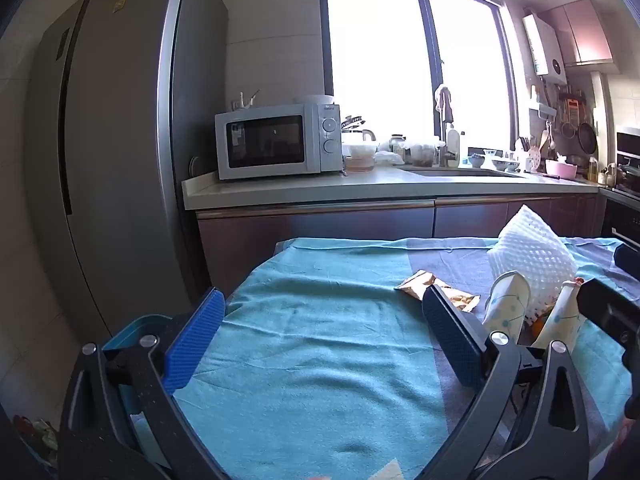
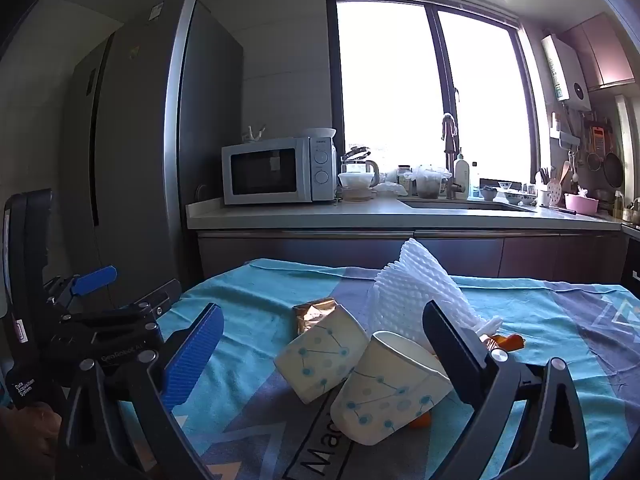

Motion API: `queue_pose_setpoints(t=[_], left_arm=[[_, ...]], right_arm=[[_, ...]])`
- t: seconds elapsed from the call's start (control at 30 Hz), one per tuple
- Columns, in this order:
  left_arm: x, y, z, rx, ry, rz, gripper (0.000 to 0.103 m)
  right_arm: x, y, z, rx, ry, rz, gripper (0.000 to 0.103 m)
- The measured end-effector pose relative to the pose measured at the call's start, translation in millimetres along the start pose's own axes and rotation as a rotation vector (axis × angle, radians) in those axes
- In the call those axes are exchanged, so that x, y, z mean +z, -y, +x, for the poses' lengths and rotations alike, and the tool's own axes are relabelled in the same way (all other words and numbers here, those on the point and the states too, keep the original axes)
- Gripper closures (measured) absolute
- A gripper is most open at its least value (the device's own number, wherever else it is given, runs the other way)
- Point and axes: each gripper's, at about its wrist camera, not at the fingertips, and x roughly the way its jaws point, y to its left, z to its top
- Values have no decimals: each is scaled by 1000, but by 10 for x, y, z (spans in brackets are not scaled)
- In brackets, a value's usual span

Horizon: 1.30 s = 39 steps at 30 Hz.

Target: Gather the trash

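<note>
Right claw (image 2: 320,344) spread, empty; two paper cups (image 2: 390,390) tipped, mouths facing away.

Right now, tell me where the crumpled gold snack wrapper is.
The crumpled gold snack wrapper lies on the teal cloth, behind the tipped paper cups, left of the white foam netting.

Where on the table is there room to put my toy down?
The blue cloth is bare on the fridge side, left of the wrapper. It gets crowded where the two paper cups, the white foam net and the wrapper bunch together.
</note>
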Motion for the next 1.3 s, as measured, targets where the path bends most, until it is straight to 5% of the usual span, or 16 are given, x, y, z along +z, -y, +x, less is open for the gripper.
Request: queue_pose_setpoints(t=[0.3, 1.3], left_arm=[[212, 6, -63, 2, 6, -26, 5], [13, -103, -233, -5, 89, -64, 5]], right_arm=[[-46, -59, 30, -2, -22, 4, 7], [-8, -20, 14, 8, -15, 23, 7]])
